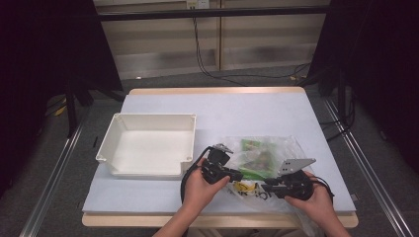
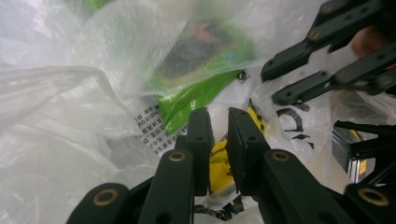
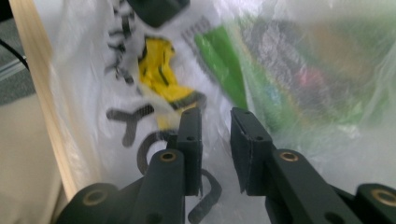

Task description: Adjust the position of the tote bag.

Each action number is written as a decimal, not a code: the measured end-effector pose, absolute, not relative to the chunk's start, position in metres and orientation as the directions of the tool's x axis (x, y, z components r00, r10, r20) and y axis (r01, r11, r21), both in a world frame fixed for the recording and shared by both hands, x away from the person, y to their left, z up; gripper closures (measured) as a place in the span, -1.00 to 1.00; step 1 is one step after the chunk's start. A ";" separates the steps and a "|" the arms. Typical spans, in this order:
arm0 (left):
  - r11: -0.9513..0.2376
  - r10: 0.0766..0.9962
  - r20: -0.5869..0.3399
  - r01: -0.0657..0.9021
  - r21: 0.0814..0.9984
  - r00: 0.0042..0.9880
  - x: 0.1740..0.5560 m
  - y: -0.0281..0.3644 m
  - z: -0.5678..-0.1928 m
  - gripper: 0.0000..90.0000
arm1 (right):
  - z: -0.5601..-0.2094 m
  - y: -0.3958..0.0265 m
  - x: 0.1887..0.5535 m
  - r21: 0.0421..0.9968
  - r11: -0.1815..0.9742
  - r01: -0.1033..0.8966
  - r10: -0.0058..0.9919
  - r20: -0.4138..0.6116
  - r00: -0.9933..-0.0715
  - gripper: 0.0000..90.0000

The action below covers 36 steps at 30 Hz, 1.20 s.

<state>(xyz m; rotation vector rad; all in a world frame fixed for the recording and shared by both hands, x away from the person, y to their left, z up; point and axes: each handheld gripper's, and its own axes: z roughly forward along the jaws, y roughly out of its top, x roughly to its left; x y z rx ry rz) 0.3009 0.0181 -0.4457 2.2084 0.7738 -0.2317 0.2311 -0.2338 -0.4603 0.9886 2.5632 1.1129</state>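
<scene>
bag (image 1: 267, 163): on desk (image 1: 222, 111) near front edge, packets (image 1: 257, 157) inside | left gripper (image 1: 236, 176): jaws narrow, pinching bag film | right gripper (image 1: 267, 188): jaws narrow, film between, grip unclear | bin (image 1: 148, 145): empty | progress: early, bag unopened, nothing moved

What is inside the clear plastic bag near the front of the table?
Inside the plastic bag lies a green packet with a dark printed panel; creased film blurs its label, and anything beneath it is covered.
</scene>
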 end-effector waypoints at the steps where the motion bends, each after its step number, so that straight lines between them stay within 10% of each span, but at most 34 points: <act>1: -0.515 0.455 -0.393 0.596 0.616 0.799 0.301 0.019 -0.446 0.77 | -0.458 -0.233 0.232 0.709 0.491 0.506 0.644 0.096 -0.759 0.57; 36: -0.586 0.453 -0.382 0.592 0.554 0.806 0.307 0.018 -0.467 0.88 | -0.473 -0.270 0.238 0.635 0.433 0.640 0.783 0.087 -0.616 1.00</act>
